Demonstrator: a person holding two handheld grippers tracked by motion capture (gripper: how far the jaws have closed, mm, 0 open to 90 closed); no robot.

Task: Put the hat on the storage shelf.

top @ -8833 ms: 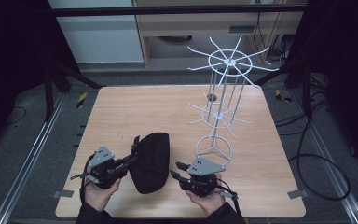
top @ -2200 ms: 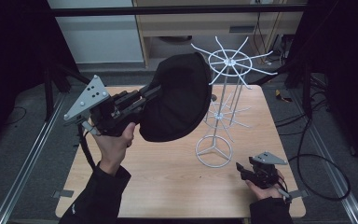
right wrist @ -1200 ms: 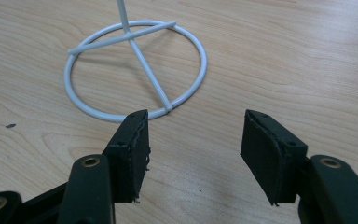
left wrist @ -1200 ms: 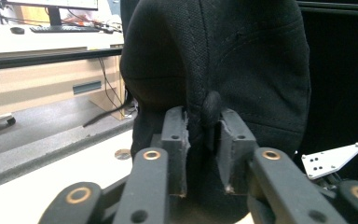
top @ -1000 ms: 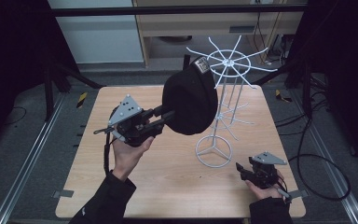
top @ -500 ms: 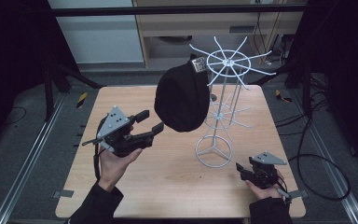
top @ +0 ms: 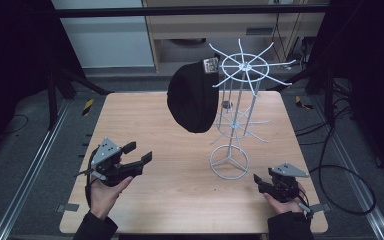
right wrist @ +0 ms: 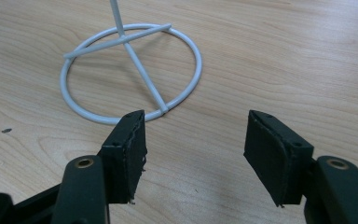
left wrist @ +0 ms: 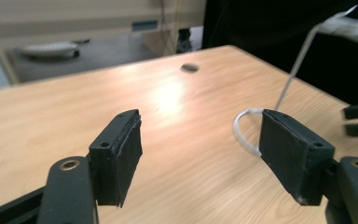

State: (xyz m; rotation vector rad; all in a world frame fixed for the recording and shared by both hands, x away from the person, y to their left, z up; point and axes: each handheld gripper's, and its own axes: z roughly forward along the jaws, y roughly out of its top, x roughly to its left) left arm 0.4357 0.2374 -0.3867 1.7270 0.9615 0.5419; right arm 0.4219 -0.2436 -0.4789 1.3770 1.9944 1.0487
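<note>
black cap (top: 192,97) hangs from an upper arm of the white wire rack (top: 236,112), clear of the table (top: 145,112) | left gripper (top: 139,153) low over the table, jaws just opened, nothing between | right gripper (top: 256,183) released, empty, near the rack's ring base

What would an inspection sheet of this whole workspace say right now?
Surface: wooden table, bare around the stand.
Job's things: black cap hangs from a top arm of the white wire stand.
Clutter: nothing seen.
Grippers: left hand-held gripper has just been opening, nothing between its jaws; right hand-held gripper open, nothing between its jaws, near the stand's ring base.
Cables: black cable loops on the floor at right.
Surroundings: dark room, pale cabinet behind.
</note>
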